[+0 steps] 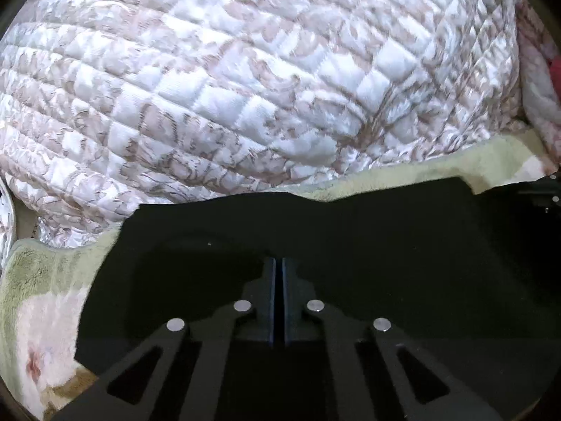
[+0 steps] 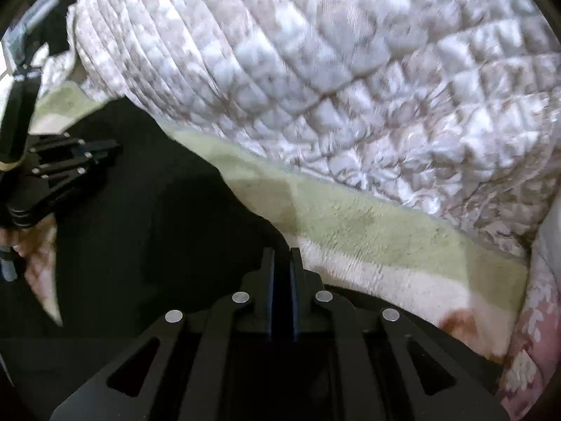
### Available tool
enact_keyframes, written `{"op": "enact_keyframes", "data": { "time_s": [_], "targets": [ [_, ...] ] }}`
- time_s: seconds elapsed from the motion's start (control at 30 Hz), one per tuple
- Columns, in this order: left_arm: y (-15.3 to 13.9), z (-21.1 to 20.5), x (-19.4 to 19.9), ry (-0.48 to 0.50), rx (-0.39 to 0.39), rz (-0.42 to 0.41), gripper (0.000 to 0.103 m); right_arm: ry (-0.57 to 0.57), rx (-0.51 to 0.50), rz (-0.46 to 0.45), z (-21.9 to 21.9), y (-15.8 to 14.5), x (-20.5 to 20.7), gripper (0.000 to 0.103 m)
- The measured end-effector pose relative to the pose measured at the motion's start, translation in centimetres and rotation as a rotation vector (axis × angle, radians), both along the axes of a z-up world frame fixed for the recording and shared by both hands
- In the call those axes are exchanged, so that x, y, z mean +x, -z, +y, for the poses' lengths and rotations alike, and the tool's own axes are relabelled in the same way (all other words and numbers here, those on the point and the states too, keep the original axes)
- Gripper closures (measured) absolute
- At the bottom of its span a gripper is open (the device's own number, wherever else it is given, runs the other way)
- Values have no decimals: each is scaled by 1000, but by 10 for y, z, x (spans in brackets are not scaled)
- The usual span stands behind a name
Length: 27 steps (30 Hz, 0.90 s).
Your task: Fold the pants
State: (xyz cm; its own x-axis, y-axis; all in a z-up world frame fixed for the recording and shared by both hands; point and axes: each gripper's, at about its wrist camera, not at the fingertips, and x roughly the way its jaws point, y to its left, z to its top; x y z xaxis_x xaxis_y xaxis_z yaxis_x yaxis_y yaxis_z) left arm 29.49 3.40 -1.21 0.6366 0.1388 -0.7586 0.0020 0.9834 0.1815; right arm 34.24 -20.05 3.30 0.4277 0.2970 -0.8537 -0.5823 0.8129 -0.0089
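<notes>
on a fleecy green-and-cream blanket (image 1: 38, 280) the black pants (image 1: 217, 231) lay spread, their far edge running just short of a quilted white-and-beige bedcover (image 1: 245, 70) that filled the upper part of both views. in the left wrist view the left gripper (image 1: 279, 263) pointed down over the dark cloth, its two fingers drawn together until only a thin slit showed between them; the tips sat against the black fabric, but dark on dark, it could not be told whether any cloth was pinched there. in the right wrist view the right gripper (image 2: 281, 252) sat at the right-hand edge of the pants (image 2: 157, 217), where the black cloth met the blanket (image 2: 385, 245). its fingers stood nearly together with a narrow dark gap, and whether a fold of the cloth lay in that gap could not be made out. the left gripper (image 2: 112, 152) also showed at the left of that view, well apart from the right one, lying low over the pants with its fingers together. the bedcover (image 2: 350, 87) looked blurred. a pink patterned cloth (image 2: 536, 333) showed at the far right edge.
</notes>
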Motion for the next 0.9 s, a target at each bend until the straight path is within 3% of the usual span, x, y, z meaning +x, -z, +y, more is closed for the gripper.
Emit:
{"op": "enact_keyframes", "data": {
  "time_s": [0.2, 0.33, 0.47, 0.63, 0.8, 0.9],
  "targets": [
    [-47, 9, -49, -8, -86, -88, 99, 21, 111, -69, -16, -60, -45, 97],
    [-76, 12, -102, -5, -156, -148, 99, 32, 180, -101, -32, -93, -103, 97],
    [-84, 12, -160, 8, -207, -175, 99, 39, 250, -85, -45, -107, -167, 97],
    [-67, 8, -232, 11, -285, -119, 99, 85, 254, 33, -57, -85, -246, 97],
    [-20, 1, -278, -1, -281, 22, 99, 151, 239, 209, -66, -37, -279, 96],
    [-7, 6, -293, -30, -307, 67, 99, 183, 236, 250, -67, -24, -289, 90]
  ]
}}
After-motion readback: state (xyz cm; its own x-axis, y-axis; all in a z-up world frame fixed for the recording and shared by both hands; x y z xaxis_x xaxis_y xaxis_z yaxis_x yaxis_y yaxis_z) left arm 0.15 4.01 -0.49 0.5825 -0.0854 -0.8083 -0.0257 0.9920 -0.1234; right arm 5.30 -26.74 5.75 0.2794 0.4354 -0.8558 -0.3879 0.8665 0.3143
